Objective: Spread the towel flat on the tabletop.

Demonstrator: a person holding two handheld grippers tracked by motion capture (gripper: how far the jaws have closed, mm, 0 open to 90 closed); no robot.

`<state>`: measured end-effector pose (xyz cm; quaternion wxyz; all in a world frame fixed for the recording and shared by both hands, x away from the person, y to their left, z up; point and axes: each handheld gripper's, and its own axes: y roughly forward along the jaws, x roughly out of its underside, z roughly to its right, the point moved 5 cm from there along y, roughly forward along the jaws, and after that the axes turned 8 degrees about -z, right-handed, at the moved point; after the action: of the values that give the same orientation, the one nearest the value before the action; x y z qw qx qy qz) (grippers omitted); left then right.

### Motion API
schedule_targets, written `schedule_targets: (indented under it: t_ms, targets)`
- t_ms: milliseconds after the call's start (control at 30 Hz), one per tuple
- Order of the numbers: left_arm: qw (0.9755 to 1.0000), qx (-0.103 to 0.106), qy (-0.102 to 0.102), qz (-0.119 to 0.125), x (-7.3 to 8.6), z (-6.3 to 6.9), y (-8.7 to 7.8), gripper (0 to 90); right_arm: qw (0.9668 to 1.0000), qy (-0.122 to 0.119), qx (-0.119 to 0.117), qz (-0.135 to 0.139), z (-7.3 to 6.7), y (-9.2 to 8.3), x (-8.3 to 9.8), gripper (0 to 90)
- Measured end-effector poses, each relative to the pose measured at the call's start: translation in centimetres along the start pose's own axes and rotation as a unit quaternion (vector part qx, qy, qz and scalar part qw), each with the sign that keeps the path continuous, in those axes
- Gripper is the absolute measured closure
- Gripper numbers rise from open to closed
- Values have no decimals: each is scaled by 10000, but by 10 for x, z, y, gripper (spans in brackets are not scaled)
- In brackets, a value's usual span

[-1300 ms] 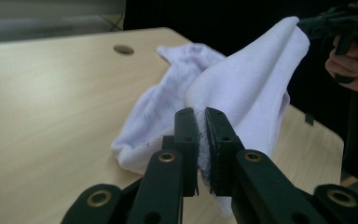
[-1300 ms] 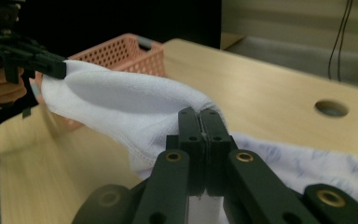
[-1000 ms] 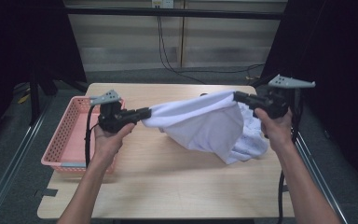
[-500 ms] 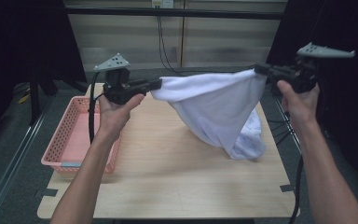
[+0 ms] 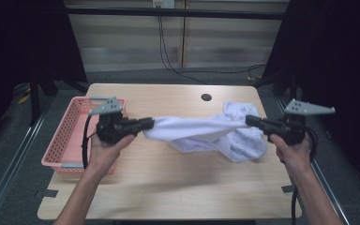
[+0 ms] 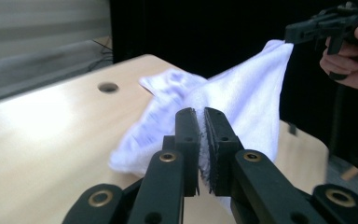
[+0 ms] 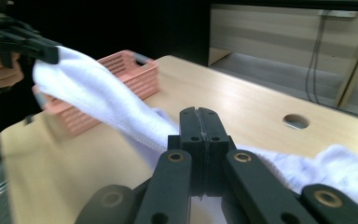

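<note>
While two claws grip one white cloth [image 5: 201, 133], one pink basket [image 5: 68, 140] sits beside.

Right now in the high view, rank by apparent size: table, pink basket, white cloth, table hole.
1. table, clearly the largest.
2. and 3. white cloth and pink basket: they look about alike, and the cloth is bunched and stretched, so no firm order.
4. table hole, the smallest.

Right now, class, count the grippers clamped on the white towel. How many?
2. The left gripper pinches the white towel at its end beside the pink basket; the right gripper pinches the opposite end, near the table's right edge.
</note>
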<state>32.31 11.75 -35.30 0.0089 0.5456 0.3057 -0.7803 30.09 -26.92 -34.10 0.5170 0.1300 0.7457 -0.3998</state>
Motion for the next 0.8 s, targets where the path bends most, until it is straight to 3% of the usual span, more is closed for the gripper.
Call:
schedule_targets:
  t_ms: [33, 100, 233, 367, 433, 533, 567, 633, 667, 767, 800]
  targets:
    - [9999, 131, -10, -5, 11, 7, -2, 851, 10000, -37, -57, 15, -8, -5, 8, 900]
    - [9997, 180, 11, -140, 35, 21, -6, 850, 9999, -83, -116, -85, -24, -15, 26, 900]
    - [9977, 473, -280, -401, 91, 42, -8, 847, 9988, -38, -257, -424, -55, -26, 76, 900]
    - [9910, 541, -429, -1146, 146, 54, 1, 830, 9945, 214, -490, -903, -80, -22, 137, 900]
    - [9866, 560, -594, -1414, 161, 54, 4, 733, 9905, 205, -607, -1217, -89, -17, 161, 889]
    - [9852, 502, -655, -1501, 170, 43, 4, 677, 9895, 225, -659, -1267, -90, -17, 175, 759]
    - [9850, 472, -670, -1519, 169, 37, 6, 633, 9907, 222, -525, -1233, -85, -17, 173, 738]
    - [9851, 429, -724, -1502, 164, 24, 12, 631, 9912, 129, -427, -1243, -76, -11, 168, 695]
    - [9855, 382, -734, -1479, 161, 17, 18, 631, 9916, 108, -326, -1244, -71, -7, 166, 662]
    - [9839, 271, -814, -1567, 151, -4, 43, 641, 9895, 1, -93, -1445, -52, 18, 159, 571]
    - [9835, 317, -815, -1583, 147, -8, 52, 644, 9887, 32, -52, -1501, -44, 27, 156, 541]
